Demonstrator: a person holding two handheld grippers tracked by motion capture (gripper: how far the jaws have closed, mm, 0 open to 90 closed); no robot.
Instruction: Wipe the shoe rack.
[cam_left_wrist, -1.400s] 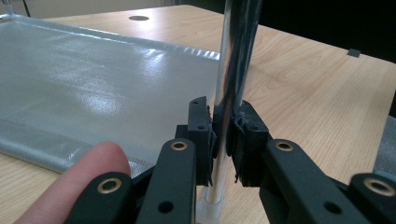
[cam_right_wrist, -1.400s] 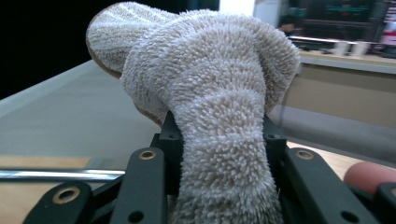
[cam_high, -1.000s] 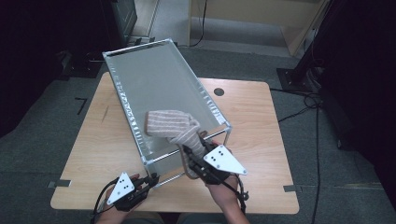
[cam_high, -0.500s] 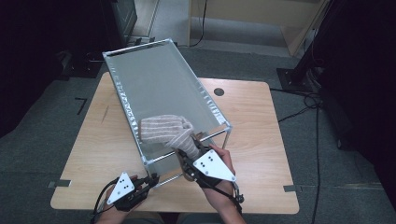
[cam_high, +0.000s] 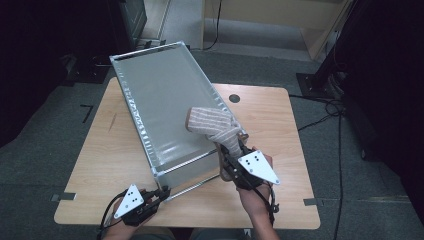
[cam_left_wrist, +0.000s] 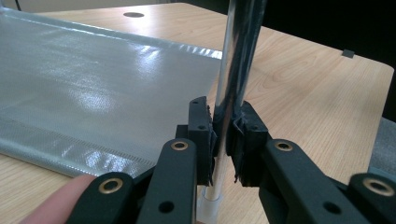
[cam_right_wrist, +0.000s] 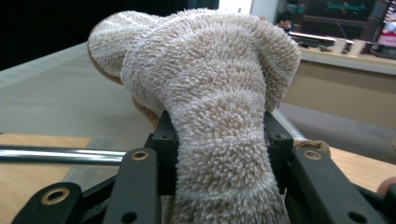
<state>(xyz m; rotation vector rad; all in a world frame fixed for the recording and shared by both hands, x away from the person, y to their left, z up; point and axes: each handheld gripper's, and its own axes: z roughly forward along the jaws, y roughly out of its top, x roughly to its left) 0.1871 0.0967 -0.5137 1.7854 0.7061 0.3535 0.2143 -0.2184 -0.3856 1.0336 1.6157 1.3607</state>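
Note:
A silver fabric hamper on a chrome frame lies across the wooden table. My left gripper sits at its near left corner, shut on a chrome rod of the frame; in the left gripper view the pads clamp the rod from both sides. My right gripper is at the hamper's near right corner, shut on a beige striped terry cloth. The cloth bulges up out of the jaws and hangs over the hamper's right rim. The right gripper has the cloth pinched between both pads.
The wooden table has a round cable hole beyond the hamper. Another chrome rod runs level behind the right jaws. Dark floor, cables and furniture surround the table; bare wood lies left and right of the hamper.
My right gripper has carried the cloth to the right, from the hamper's silver face toward its right rim. The left gripper has kept still on the rod.

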